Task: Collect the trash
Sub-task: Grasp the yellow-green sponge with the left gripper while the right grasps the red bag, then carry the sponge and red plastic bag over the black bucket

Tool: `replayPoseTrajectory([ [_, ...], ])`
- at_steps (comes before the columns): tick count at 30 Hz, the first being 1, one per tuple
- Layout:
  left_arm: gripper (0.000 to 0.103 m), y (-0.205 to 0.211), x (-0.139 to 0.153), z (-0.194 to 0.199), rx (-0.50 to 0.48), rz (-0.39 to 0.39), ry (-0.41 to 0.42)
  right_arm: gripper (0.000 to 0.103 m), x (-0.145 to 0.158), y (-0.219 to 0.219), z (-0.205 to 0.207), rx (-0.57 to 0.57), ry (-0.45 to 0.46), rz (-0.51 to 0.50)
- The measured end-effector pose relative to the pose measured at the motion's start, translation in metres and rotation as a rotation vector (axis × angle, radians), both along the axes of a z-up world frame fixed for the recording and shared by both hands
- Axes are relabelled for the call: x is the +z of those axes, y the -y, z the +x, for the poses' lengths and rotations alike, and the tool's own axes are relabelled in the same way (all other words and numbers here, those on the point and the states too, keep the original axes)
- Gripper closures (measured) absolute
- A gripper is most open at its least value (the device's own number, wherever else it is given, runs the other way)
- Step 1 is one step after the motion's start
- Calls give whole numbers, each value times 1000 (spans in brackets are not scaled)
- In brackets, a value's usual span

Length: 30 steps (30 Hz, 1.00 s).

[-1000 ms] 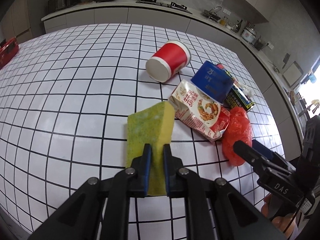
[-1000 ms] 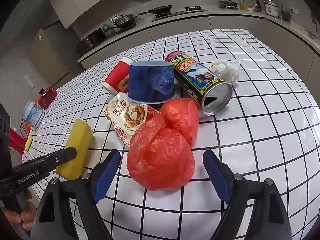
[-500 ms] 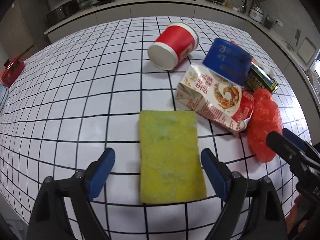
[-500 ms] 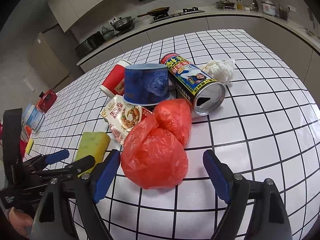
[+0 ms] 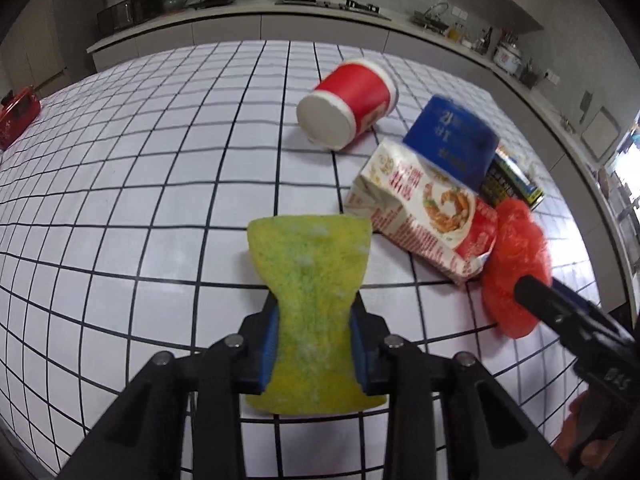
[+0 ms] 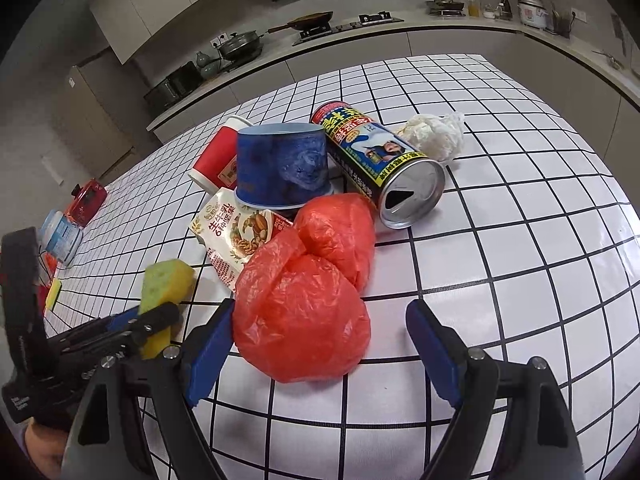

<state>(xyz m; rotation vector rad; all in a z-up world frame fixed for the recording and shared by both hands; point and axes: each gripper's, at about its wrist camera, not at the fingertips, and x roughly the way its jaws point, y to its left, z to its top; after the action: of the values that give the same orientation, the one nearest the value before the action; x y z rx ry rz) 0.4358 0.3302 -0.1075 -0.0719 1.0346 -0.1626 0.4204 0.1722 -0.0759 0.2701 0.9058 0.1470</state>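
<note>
Between the left gripper (image 5: 314, 344) pads: the yellow-green rectangular sponge (image 5: 310, 308), pinched hard across its short width so it waists in at the middle. Its long axis runs straight away from the fingers, far end flaring out over the white black-gridded tabletop (image 5: 140, 184). From the right wrist view the far end looks tilted up off the tiles; I can't tell whether the near end still touches.

Right gripper (image 6: 320, 356) has its fingers spread wide, nothing pinched. Crumpled red plastic bag (image 6: 308, 312) sits dead ahead between the two fingers, near the left pad; contact can't be told. The bag belongs to the right hand, clearly the nearer one, and my read is a plain squeeze takes it.

Behind the bag, touching or overlapping in a pile: white printed snack pouch (image 6: 236, 232) lying flat, blue paper cup (image 6: 282, 164) upside down on its rim, red paper cup (image 5: 348, 104) tipped on its side with its white base facing the left camera, and a black-yellow drink can (image 6: 380, 164) on its side, opened top toward the right camera. Contents can't be seen. White wadded tissue (image 6: 434, 134) lies farthest, just beside the can.

No bin or collection container in either view.
</note>
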Motion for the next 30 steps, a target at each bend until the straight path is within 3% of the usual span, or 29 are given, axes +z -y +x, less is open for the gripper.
replayPoseTrajectory([
  [8, 72, 5, 22, -10, -24, -47, 37, 21, -10, -5, 8, -1, -14, -22],
  [10, 72, 7, 22, -9, -29, -47, 37, 50, -11, -3, 7, 6, -7, -13],
  [15, 72, 12, 27, -13, -37, -49, 46, 68, -10, -1, 3, 30, -4, 4],
  [22, 72, 31, 37, -23, -46, -55, 70, 71, 9, 14, -17, 38, 61, -8],
  [30, 72, 80, 47, -40, -42, -73, 93, 71, 36, 65, -50, 55, 130, 16],
])
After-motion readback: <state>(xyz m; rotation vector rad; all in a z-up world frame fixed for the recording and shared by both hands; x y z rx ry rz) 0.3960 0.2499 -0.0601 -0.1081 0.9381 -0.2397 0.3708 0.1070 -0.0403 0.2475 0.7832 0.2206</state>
